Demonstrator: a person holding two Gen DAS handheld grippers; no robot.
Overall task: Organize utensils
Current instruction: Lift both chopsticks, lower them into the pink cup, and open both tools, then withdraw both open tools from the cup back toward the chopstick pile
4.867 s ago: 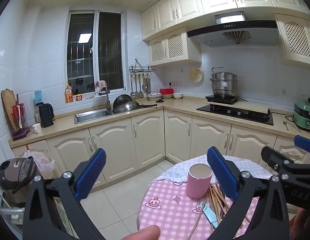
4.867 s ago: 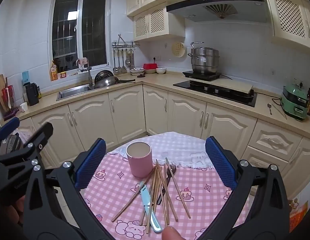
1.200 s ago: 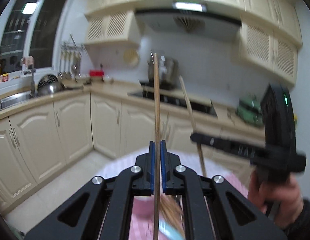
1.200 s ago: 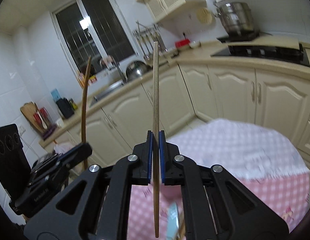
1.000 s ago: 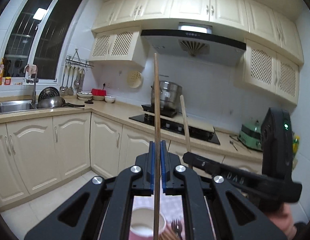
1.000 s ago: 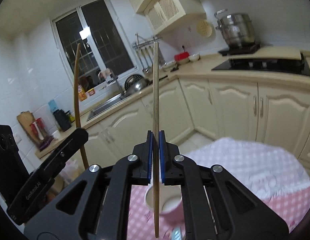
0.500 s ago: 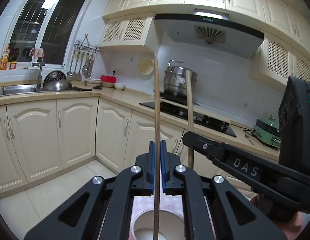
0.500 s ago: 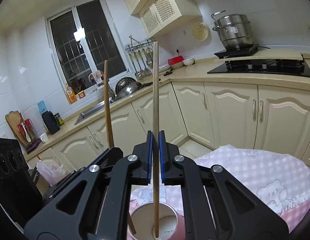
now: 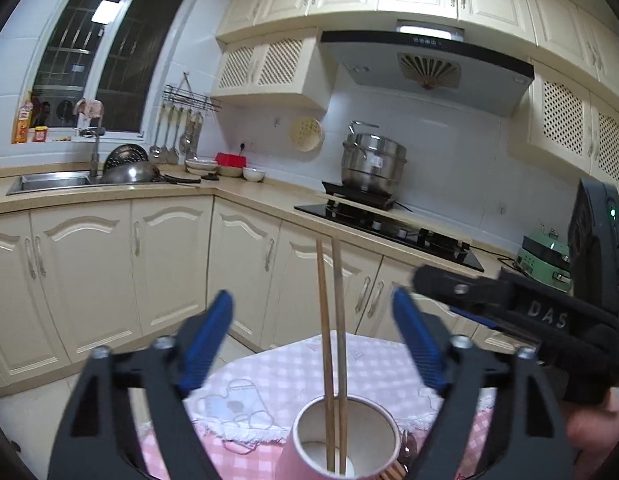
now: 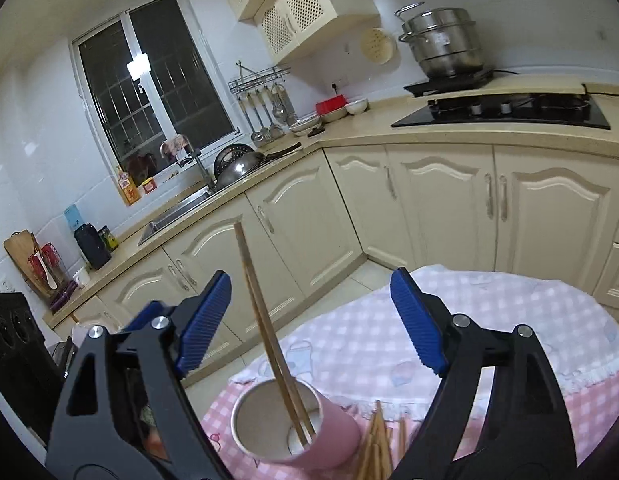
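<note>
A pink cup (image 9: 345, 436) (image 10: 333, 436) stands on the round table with the pink checked cloth (image 10: 489, 344). Two wooden chopsticks (image 9: 329, 340) (image 10: 265, 328) lean in the cup, free of any pad. My left gripper (image 9: 311, 300) hangs just above the cup, its jaws opening wide to either side of the sticks. My right gripper (image 10: 309, 284) is likewise opening over the cup, with nothing pressed between its blue pads. A loose bundle of chopsticks (image 10: 375, 444) lies on the cloth right of the cup.
Cream cabinets (image 9: 169, 264) and a beige counter wrap round behind the table. On the counter are a sink (image 9: 49, 182), a black hob (image 9: 385, 228) with a steel pot (image 9: 371, 168), and a green appliance (image 9: 545, 256). A hand on the right gripper shows at the right edge.
Both grippers, each shut on one upright chopstick, came down over the cup and spread their jaws. The two chopsticks now stand loose in the cup.
</note>
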